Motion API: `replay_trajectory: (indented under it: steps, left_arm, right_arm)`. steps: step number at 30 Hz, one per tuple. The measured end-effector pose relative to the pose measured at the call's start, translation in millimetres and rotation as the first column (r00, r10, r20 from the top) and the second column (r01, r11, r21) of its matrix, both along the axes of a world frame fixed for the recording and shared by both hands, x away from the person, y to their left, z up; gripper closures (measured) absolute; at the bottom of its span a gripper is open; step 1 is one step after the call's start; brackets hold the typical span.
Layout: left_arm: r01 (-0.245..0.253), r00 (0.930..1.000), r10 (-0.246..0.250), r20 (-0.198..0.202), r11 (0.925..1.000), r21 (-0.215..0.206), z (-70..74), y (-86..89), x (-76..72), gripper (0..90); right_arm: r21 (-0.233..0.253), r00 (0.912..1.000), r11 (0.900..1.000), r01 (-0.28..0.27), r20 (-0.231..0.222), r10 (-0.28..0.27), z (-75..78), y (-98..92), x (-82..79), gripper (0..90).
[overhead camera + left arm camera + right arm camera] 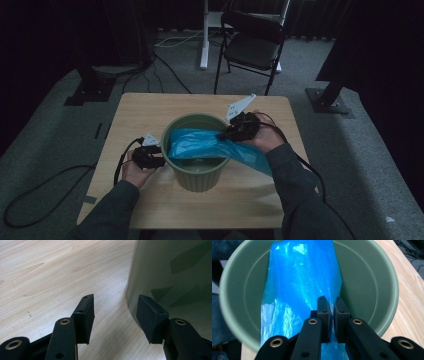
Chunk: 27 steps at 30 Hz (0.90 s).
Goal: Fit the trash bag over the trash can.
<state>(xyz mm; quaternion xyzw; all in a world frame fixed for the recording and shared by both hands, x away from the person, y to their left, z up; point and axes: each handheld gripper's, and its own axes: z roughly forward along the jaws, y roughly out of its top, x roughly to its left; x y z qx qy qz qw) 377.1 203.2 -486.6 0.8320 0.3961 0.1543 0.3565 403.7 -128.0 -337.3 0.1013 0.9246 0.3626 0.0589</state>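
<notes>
Right gripper pinches the bag; left gripper, jaws spread, leaves the bin unsecured. Pulling may tip it.

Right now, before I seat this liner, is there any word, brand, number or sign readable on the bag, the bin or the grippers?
None can be read.
Blue bag: plain film, no print.
Green bin: plain wall, no label.
Right gripper and left gripper: black jaws bear no markings.
Wooden table: only wood grain.

blue plastic bag | crumpled, draped across green bin rim | bin upright on table
</notes>
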Motion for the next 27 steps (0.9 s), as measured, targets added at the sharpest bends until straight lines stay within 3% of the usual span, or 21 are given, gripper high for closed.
replay_trajectory:
  steps: [8, 10, 19, 27]
  left_arm:
    - [-0.001, 1.0, 0.001, 0.001, 1.0, -0.002, 0.3, 0.2, -0.3, 48.4]
    - [-0.001, 1.0, 0.001, 0.002, 1.0, -0.002, 0.5, 0.4, -0.4, 48.5]
    - [0.0, 1.0, 0.0, 0.003, 1.0, -0.002, 0.3, 0.2, -0.1, 48.5]
    - [0.002, 1.0, -0.002, 0.001, 1.0, 0.001, 0.3, 0.1, -0.3, 48.5]
  right_arm:
    - [0.006, 0.9996, 1.0, 0.026, 0.009, -0.026, -0.1, 19.6, 6.7, 86.1]
    - [-0.036, 0.9995, 0.999, 0.028, 0.016, -0.027, -4.0, 27.2, 8.2, 86.1]
    - [-0.091, 0.9995, 0.995, 0.031, -0.001, -0.031, -16.9, 47.7, 12.1, 84.4]
    - [-0.007, 0.9944, 0.996, 0.085, 0.063, -0.084, 4.5, 31.3, 3.8, 62.6]
